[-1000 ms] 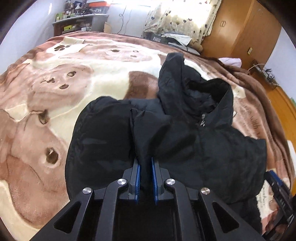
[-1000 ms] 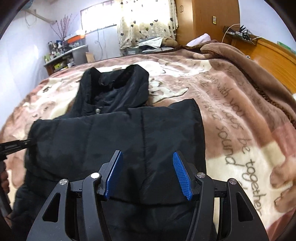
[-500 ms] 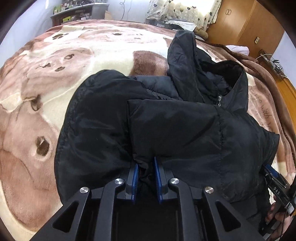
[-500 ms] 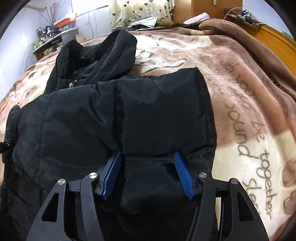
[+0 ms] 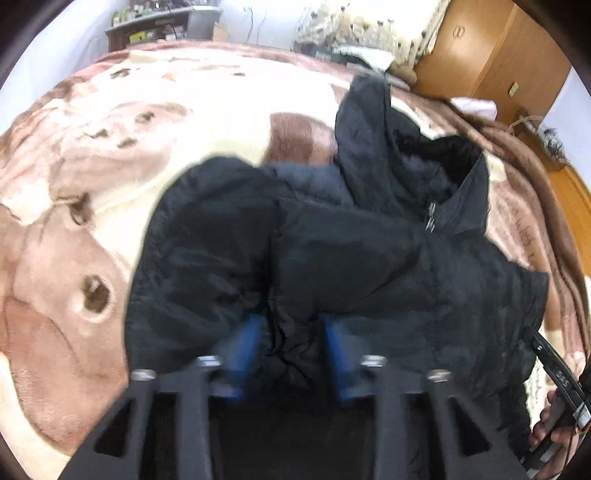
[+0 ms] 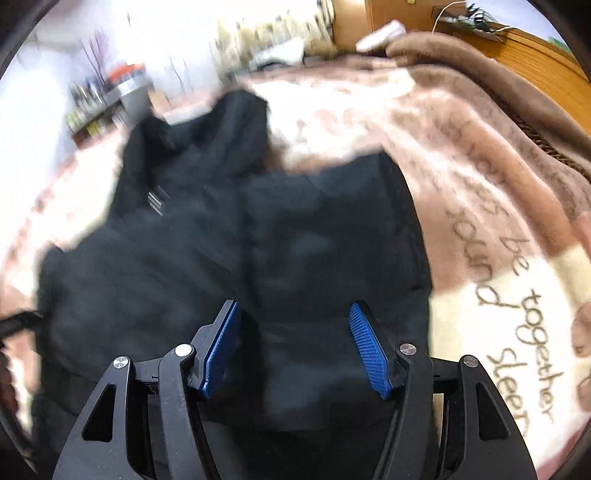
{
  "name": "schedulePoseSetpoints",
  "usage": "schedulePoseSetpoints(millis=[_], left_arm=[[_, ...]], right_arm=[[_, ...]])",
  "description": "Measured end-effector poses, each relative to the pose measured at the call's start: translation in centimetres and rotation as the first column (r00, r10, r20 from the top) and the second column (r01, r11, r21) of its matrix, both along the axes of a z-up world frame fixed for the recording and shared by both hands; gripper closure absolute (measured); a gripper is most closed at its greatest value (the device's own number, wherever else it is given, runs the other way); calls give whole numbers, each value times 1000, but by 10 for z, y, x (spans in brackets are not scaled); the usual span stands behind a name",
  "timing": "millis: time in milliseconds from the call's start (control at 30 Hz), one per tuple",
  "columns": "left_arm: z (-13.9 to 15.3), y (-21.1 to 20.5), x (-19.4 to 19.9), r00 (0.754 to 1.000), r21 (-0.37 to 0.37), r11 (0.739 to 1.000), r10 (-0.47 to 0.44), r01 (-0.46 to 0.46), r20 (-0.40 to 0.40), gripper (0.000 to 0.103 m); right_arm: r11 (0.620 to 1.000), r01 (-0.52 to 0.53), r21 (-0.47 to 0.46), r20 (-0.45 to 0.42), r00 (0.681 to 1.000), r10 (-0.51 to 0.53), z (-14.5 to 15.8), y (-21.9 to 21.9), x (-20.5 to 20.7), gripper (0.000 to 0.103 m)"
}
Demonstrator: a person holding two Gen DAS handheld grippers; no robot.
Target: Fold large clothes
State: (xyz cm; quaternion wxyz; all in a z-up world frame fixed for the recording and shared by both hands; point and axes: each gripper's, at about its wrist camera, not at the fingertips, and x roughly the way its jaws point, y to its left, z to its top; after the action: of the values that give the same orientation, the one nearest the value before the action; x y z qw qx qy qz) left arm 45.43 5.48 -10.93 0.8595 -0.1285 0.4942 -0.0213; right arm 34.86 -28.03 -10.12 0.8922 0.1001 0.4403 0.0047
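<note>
- We see the black jacket [image 5: 332, 266] lying bunched on the bed's bear-print blanket [image 5: 74, 221], hood [image 6: 221, 136] at the far end.
- Left hand-held gripper [image 5: 291, 347]: blue pads apart, a fold of jacket fabric between them; frame is blurred, so we can't tell if it's pinched.
- Right hand-held gripper [image 6: 295, 343]: jaws wide apart over the jacket's near edge.

Both my feeds are smeared with motion blur. Daylight blows out the far window [image 6: 155, 33] in the right view. The jacket [image 5: 332, 266] reads as near-featureless black. Fisheye bends the edges, with dark vignette corners.
</note>
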Motion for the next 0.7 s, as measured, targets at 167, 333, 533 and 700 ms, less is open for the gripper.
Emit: schedulePoseSetpoints(millis=[167, 333, 533, 700], left_arm=[[30, 2, -15, 994, -2, 999, 37, -37, 98, 25], [9, -18, 2, 1000, 33, 999, -22, 22, -9, 25], [-21, -20, 13, 998, 73, 997, -22, 27, -59, 23], [-30, -21, 19, 997, 74, 997, -6, 11, -71, 22]], right_arm=[[992, -125, -18, 75, 989, 126, 19, 37, 2, 38], [976, -203, -79, 3, 979, 204, -6, 72, 11, 38], [967, -209, -145, -47, 978, 205, -32, 79, 21, 33], [969, -210, -130, -67, 977, 203, -39, 76, 27, 32]])
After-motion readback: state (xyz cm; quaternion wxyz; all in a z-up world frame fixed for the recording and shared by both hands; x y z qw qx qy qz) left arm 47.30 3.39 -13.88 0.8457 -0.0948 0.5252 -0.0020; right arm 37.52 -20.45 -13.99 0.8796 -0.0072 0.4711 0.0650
